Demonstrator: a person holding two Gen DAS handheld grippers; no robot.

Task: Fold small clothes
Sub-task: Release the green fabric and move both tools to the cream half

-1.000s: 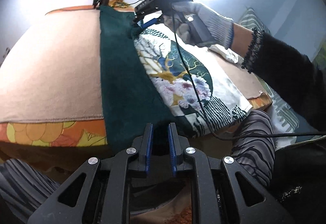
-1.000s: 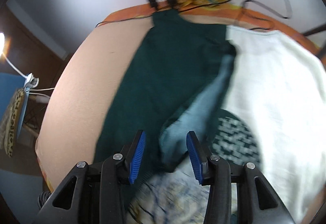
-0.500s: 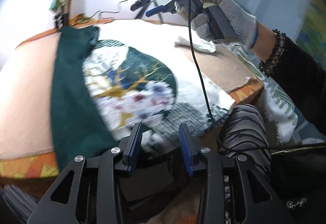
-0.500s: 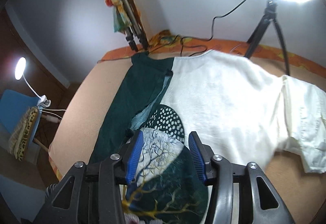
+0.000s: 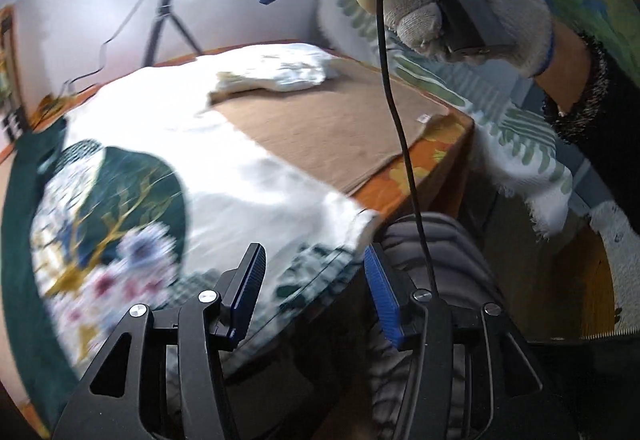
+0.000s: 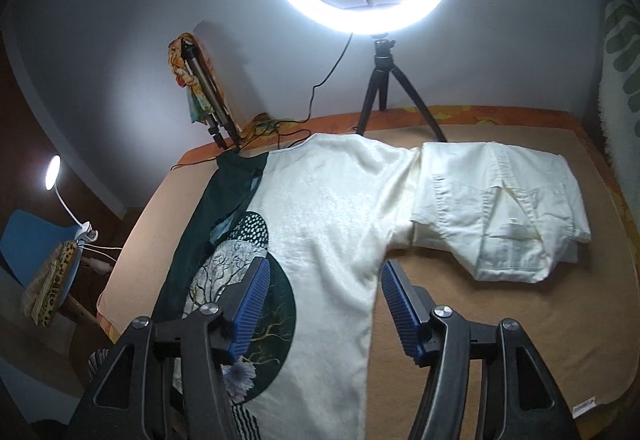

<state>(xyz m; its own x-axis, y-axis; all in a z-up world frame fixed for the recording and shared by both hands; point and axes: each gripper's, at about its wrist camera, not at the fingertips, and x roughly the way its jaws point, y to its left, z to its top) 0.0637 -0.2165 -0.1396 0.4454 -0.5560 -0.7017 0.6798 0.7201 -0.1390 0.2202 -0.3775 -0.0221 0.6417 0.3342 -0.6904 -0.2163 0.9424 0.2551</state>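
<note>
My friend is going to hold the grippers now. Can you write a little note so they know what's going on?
Left gripper: open, empty, at the near table edge over the shirt's hem.
Right gripper: open, empty, raised above the shirt.
The cream shirt with the dark green panel and round tree print lies flat on the tan blanket-covered table; its green side is folded in.
A folded cream garment sits at the shirt's right shoulder.
Left: fold the cream side in, then fold the shirt up.

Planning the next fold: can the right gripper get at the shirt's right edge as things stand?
Probably yes. The right gripper hangs open above the shirt, and nothing lies between its fingers and that edge; the folded white garment sits farther back.
</note>
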